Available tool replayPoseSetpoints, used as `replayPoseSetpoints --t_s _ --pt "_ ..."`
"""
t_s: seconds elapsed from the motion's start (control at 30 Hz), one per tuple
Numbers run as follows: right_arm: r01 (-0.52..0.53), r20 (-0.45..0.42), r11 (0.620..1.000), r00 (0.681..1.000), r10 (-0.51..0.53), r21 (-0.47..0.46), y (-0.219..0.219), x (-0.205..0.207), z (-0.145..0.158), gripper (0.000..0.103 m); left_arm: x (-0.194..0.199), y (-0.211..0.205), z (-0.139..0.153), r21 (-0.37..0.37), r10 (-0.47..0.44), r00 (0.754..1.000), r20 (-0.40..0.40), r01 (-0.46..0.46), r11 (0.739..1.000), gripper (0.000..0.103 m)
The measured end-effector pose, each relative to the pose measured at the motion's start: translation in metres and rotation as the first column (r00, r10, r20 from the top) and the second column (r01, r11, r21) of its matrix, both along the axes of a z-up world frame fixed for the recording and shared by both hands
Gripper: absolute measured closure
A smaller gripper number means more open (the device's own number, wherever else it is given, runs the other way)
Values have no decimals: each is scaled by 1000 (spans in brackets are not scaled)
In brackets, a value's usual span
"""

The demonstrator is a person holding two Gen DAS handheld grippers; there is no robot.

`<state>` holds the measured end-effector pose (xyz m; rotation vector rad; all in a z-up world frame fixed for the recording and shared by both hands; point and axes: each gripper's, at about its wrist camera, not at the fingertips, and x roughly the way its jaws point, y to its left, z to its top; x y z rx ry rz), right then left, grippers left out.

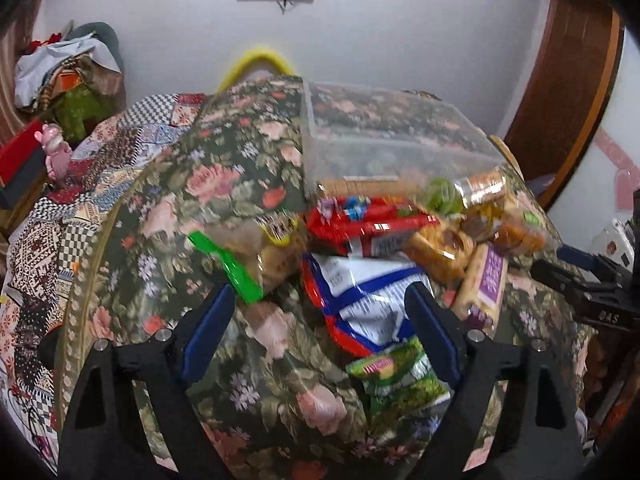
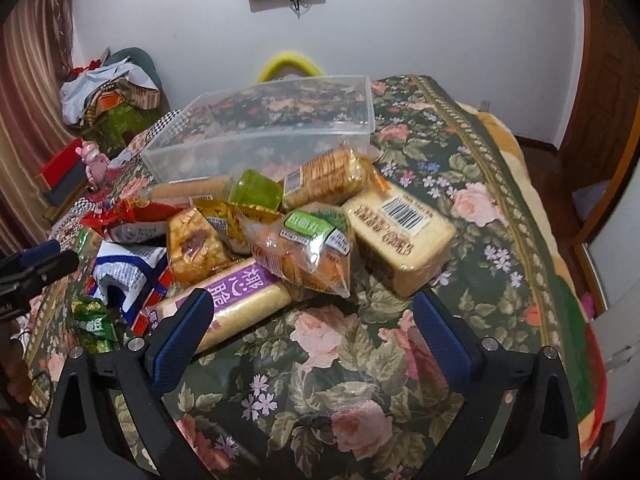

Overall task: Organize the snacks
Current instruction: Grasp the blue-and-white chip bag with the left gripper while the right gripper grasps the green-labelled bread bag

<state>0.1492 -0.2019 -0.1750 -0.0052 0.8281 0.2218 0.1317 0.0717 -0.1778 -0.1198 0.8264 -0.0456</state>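
A heap of snack packets lies on a flowered tablecloth (image 2: 332, 344), pressed up against the near wall of a clear plastic box (image 2: 256, 136) that stands behind it. Little of the writing can be read: a long cream bar with a purple label (image 2: 236, 300) carries large white Chinese characters, a pale yellow block (image 2: 400, 240) shows a barcode with small print, and a clear bag of orange biscuits (image 2: 308, 252) has a green label whose text is too small to make out. The purple-label bar lies with its long axis slanting from near left to far right, its near end just beside the right gripper's left finger. A sleeve of round crackers (image 2: 328, 176) lies crosswise at the back of the heap, touching the box wall. A blue, white and red bag (image 1: 360, 300) sits at the left of the heap, with a small green packet (image 1: 400, 376) in front of it, and a red packet (image 1: 372, 228) behind. The right gripper (image 2: 312, 328) is spread wide over bare cloth just in front of the heap, holding nothing. The left gripper (image 1: 320, 320) is likewise spread, its fingers flanking the blue, white and red bag without gripping it. Bare cloth lies to the right of the heap, out to the table's patterned border.
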Motion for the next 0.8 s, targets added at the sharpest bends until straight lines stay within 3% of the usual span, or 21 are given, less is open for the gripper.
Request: replayPoseSetpoints --t_s 0.17,0.43,0.53,0.8 --pt "-1 -20 1000 1000 0 -1 1 4 -4 9 10 -19 -8 -20 -56 997 -53 55 998 15" --pt "8 -5 1000 1000 -8 21 2 16 3 10 36 -34 -26 -36 -67 989 -133 63 997 16" --pt "12 1 1000 1000 -12 13 6 23 2 10 38 -34 -28 -37 -58 990 -128 54 998 15" --pt "10 14 1000 1000 -10 -19 13 31 0 25 40 -31 -34 -44 -30 992 -121 25 999 16"
